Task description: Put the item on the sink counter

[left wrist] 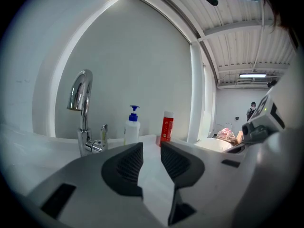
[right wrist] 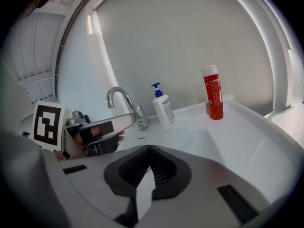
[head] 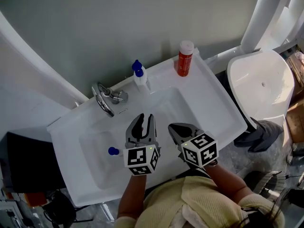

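A small blue round item (head: 113, 151) lies in the white basin (head: 190, 113), just left of my left gripper (head: 144, 119). That gripper hovers over the basin's middle and points toward the back wall; its jaws (left wrist: 151, 149) stand apart with nothing between them. My right gripper (head: 174, 128) hangs beside it on the right, its jaws (right wrist: 149, 149) shut and empty. On the sink counter (head: 209, 72) stand a white pump bottle with a blue top (head: 139, 78) (left wrist: 132, 128) (right wrist: 164, 110) and a red bottle with a white cap (head: 185, 58) (left wrist: 166, 127) (right wrist: 213, 93).
A chrome faucet (head: 105, 99) (left wrist: 81, 109) (right wrist: 124, 102) rises at the back left of the basin. A white toilet (head: 261, 87) stands to the right of the sink. The left gripper's marker cube (right wrist: 47, 125) shows in the right gripper view.
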Demonstrator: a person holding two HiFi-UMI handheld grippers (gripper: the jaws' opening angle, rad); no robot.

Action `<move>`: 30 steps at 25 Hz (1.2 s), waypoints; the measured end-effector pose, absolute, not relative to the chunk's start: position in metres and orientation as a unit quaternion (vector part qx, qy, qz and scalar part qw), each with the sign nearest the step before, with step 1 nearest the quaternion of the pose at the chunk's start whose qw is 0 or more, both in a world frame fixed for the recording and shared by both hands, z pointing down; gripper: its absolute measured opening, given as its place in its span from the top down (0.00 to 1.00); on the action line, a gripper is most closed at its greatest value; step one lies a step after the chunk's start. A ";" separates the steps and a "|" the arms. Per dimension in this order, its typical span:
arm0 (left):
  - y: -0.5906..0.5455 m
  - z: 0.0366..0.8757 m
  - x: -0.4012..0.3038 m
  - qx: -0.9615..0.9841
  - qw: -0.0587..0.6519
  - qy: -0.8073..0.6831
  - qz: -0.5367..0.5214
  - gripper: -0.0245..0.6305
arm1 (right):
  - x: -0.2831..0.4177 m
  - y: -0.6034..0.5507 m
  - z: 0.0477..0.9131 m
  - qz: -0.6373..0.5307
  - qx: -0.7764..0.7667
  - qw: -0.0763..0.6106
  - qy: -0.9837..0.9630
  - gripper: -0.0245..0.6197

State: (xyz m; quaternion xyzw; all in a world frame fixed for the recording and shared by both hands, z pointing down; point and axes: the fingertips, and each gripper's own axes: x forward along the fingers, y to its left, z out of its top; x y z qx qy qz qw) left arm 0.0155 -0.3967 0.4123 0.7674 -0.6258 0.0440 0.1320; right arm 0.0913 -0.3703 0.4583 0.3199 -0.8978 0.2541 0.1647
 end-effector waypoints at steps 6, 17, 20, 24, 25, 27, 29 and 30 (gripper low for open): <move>-0.384 0.416 0.011 0.764 0.132 -0.628 0.065 0.78 | 0.085 -0.370 0.456 0.247 0.319 0.164 -0.900 0.93; -0.365 0.424 0.004 0.765 0.151 -0.621 0.075 0.81 | 0.074 -0.366 0.456 0.245 0.315 0.167 -0.902 0.93; -0.359 0.429 0.006 0.767 0.160 -0.617 0.076 0.81 | 0.072 -0.365 0.456 0.244 0.313 0.168 -0.902 0.93; -0.349 0.433 0.007 0.766 0.168 -0.615 0.082 0.84 | 0.069 -0.363 0.455 0.242 0.312 0.170 -0.903 0.93; -0.348 0.434 0.007 0.766 0.169 -0.615 0.085 0.84 | 0.069 -0.363 0.455 0.241 0.312 0.171 -0.903 0.93; -0.345 0.436 0.007 0.765 0.172 -0.614 0.089 0.85 | 0.067 -0.362 0.456 0.241 0.311 0.172 -0.903 0.93; -0.341 0.438 0.006 0.764 0.175 -0.613 0.093 0.85 | 0.065 -0.361 0.456 0.241 0.308 0.173 -0.904 0.93; -0.339 0.440 0.006 0.764 0.178 -0.613 0.095 0.86 | 0.064 -0.360 0.457 0.242 0.307 0.174 -0.904 0.93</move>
